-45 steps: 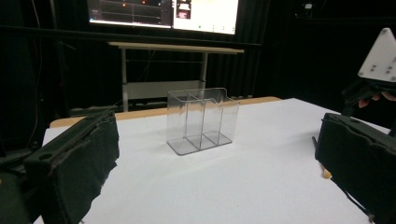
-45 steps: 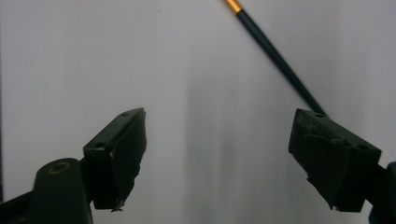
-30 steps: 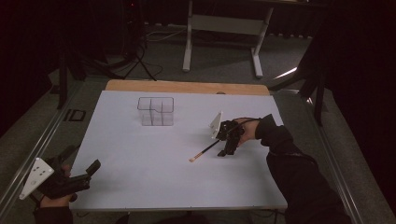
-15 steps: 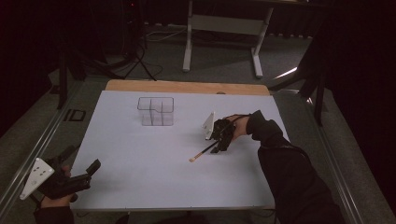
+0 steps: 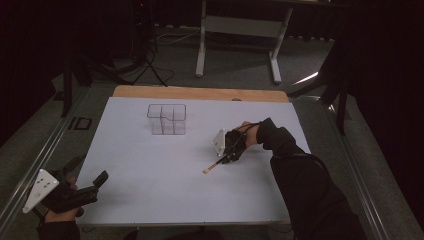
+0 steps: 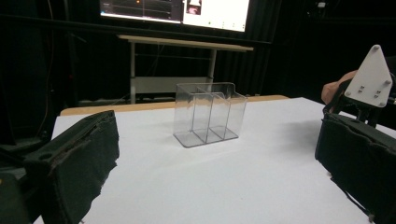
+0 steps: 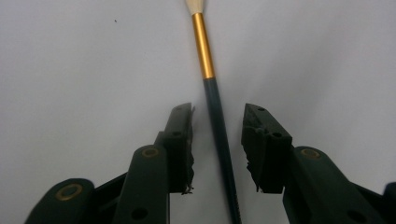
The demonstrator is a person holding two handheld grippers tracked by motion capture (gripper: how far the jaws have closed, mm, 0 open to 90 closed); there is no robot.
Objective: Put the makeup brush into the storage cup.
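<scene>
As its jaws close, the right hand-held gripper (image 7: 217, 116) straddles the paintbrush (image 7: 218, 122) — untouched.

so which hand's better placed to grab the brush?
Right. Its tongs already straddle the brush, jaws just closing, pads not yet touching. The left tongs sit open at the table's near left corner, far off.

Glossy gold metal ferrule on the dark smooth-handled paintbrush (image 7: 219, 121); clear plastic organiser (image 5: 167, 119); matt white table (image 5: 150, 170).
</scene>
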